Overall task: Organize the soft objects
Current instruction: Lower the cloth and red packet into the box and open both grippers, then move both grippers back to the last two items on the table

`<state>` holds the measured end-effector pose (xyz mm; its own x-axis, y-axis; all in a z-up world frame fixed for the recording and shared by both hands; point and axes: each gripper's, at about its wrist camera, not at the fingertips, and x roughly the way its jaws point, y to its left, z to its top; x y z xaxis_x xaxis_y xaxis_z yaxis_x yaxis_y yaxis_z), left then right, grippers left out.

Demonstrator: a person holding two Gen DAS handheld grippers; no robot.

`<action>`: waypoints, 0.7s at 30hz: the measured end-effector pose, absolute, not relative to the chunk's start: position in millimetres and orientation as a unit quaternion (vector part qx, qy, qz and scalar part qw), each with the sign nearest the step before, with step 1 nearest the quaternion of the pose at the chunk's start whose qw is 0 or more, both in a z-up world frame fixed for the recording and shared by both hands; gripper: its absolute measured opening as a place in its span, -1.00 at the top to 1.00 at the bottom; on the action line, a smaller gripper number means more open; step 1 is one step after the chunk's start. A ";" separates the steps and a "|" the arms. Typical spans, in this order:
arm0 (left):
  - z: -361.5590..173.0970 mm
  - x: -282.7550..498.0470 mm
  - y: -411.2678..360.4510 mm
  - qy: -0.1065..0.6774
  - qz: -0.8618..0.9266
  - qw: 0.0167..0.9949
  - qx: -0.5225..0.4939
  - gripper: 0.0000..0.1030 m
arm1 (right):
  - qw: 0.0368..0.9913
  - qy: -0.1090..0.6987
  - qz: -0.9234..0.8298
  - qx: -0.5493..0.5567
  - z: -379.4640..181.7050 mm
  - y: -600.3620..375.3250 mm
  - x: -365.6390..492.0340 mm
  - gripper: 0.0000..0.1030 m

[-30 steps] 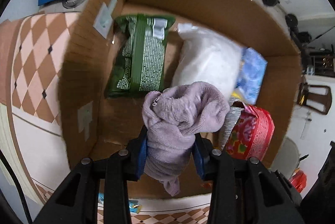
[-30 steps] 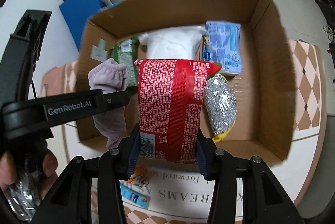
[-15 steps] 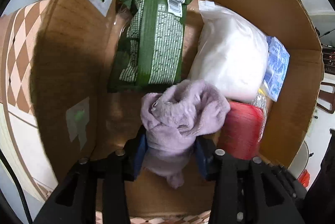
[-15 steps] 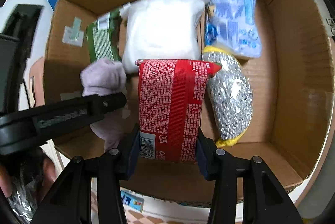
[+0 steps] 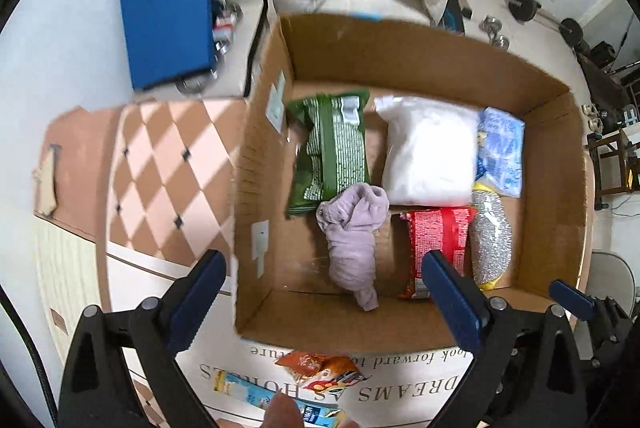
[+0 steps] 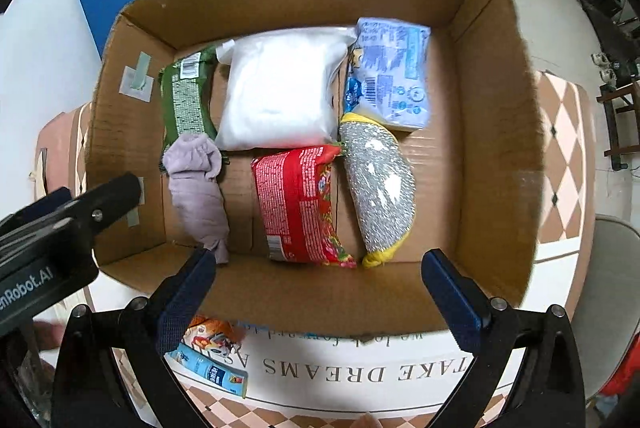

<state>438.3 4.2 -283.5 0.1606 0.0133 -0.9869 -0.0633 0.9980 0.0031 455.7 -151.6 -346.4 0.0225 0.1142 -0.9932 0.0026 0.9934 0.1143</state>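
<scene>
Now: both grippers opening, empty | crumpled lilac fleece cloth (image 5: 354, 228) | glossy red packet (image 6: 298, 204) | corrugated cardboard box (image 6: 500, 132)

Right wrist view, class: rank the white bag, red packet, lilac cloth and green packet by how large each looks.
1. white bag
2. red packet
3. lilac cloth and green packet: too alike to rank; the cloth overlaps the packet's end.

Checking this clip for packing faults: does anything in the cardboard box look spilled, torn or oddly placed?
Nothing spilled or torn. Only the lilac cloth lies bunched, its upper end overlapping the green packet; the red packet sits slightly askew.
</scene>
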 end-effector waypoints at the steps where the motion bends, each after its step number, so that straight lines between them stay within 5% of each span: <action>1: -277.2 432.2 3.0 0.637 0.026 0.771 -0.015 -0.95 | 0.719 0.693 0.036 0.042 -340.9 -152.3 450.0 -1.00; 21: -195.7 368.5 10.9 0.566 0.019 0.823 -0.052 -0.97 | 0.816 0.577 0.000 0.038 -217.1 -178.9 367.7 -1.00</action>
<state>368.5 10.9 -195.7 0.3586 -0.0288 -0.9331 -0.0900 0.9938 -0.0653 367.7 -178.9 -217.1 0.3339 0.0445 -0.9415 0.0438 0.9971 0.0626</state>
